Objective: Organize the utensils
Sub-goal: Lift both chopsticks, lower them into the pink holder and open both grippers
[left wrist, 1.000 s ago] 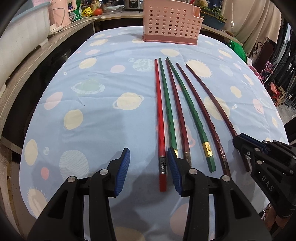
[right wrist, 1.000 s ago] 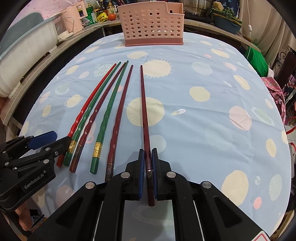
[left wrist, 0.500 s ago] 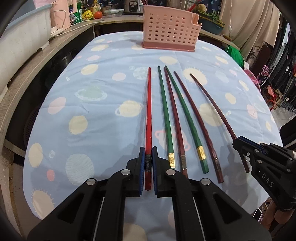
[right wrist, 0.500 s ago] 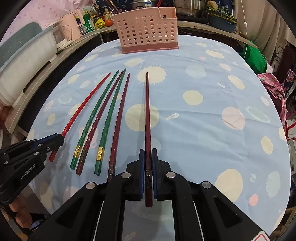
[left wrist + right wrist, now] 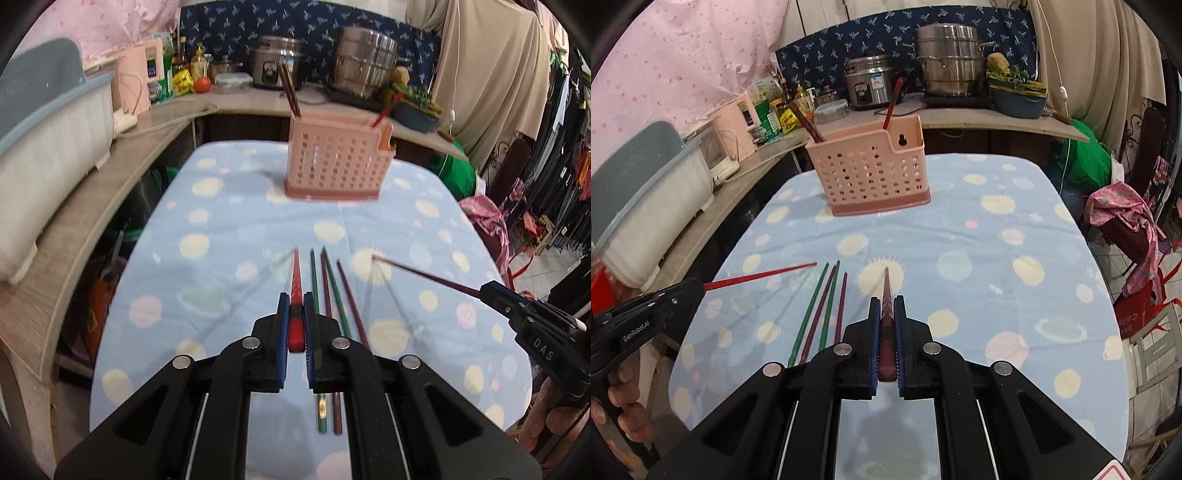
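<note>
Left hand-held gripper [image 5: 294, 325], black with blue-padded fingers, clamped on the thick end of a long bright red chopstick [image 5: 295, 291], tip pointing forward and raised off the surface [image 5: 221, 229], a table under a pale blue cloth printed with planets and suns. Right hand-held gripper [image 5: 886, 332], same build, clamped on the thick end of a dark maroon chopstick [image 5: 886, 317], likewise held up and pointing ahead. Seen from the right wrist, the red stick juts out of the left tool toward the middle of the cloth; seen from the left wrist, the maroon one juts leftward out of the right tool. Lying flat on the cloth between the two: four slim chopsticks [image 5: 823, 314], two green and two dark maroon, side by side and nearly parallel, tips fanned toward the far end. Well beyond them, near the far edge of the cloth, a pink perforated plastic utensil basket [image 5: 871, 173], upright, with dark chopsticks [image 5: 809, 125] leaning out of its left part and a red one [image 5: 892, 103] out of its right.
</note>
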Available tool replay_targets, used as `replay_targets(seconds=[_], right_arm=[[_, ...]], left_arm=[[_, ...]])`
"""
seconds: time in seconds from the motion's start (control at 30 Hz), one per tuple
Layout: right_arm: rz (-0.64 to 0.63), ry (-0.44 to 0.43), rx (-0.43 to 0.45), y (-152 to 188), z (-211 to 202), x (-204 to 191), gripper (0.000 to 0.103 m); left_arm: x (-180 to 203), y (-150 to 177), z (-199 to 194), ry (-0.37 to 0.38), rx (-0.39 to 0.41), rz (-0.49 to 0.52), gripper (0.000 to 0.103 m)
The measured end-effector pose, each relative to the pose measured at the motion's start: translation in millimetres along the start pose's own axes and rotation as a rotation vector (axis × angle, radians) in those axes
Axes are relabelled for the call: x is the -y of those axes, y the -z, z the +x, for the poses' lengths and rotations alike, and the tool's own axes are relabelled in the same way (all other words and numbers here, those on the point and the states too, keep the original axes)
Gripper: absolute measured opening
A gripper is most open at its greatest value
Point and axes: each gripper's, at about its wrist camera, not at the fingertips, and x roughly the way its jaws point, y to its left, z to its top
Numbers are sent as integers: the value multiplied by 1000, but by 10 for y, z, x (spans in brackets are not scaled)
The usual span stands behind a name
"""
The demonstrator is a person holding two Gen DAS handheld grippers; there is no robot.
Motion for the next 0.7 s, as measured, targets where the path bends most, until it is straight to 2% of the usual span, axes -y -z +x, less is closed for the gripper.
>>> replay_targets(seconds=[0.33, 0.53, 0.7], right_arm=[[-2, -17, 122, -765, -10, 40, 7], [17, -51, 183, -1214, 0, 29, 7], [29, -83, 261, -1664, -42, 21, 7]], left_arm=[[55, -889, -63, -11, 130, 19, 7], [97, -1384, -74, 5, 187, 13, 7], [129, -1819, -189, 7, 265, 15, 7]])
